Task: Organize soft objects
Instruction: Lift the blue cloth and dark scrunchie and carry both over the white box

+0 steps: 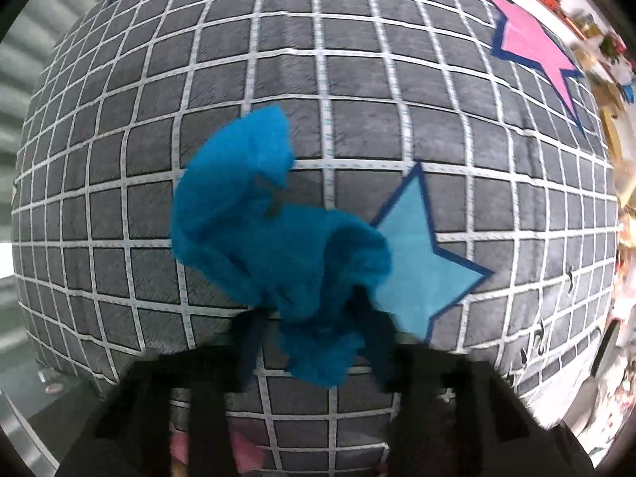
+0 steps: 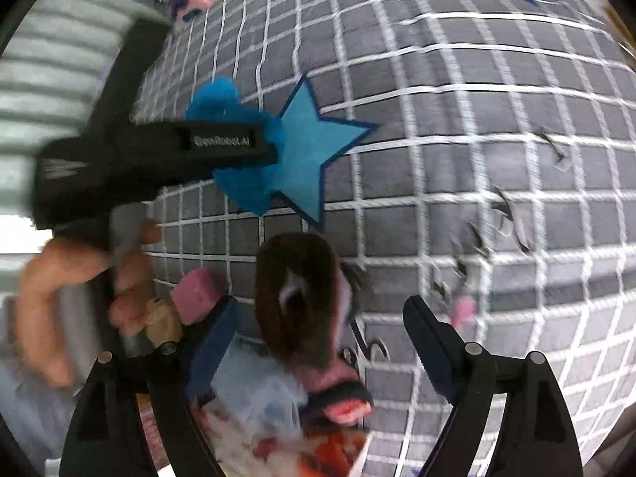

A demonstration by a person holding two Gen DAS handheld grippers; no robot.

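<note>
Pinched narrow on a blue fluffy cloth (image 1: 274,238), the left gripper (image 1: 314,318) points down at the grey gridded cover (image 1: 357,79); the cloth overlaps the left edge of a light-blue star patch (image 1: 421,262). Only the right wrist view shows the right gripper (image 2: 322,326) spread wide, nothing pressed between its pads, with a brown plush toy (image 2: 302,294) lying between them, and a hand (image 2: 75,298) on the left tool's handle. A pink star (image 1: 532,39) lies far right. Clutter rims the cover.
</note>
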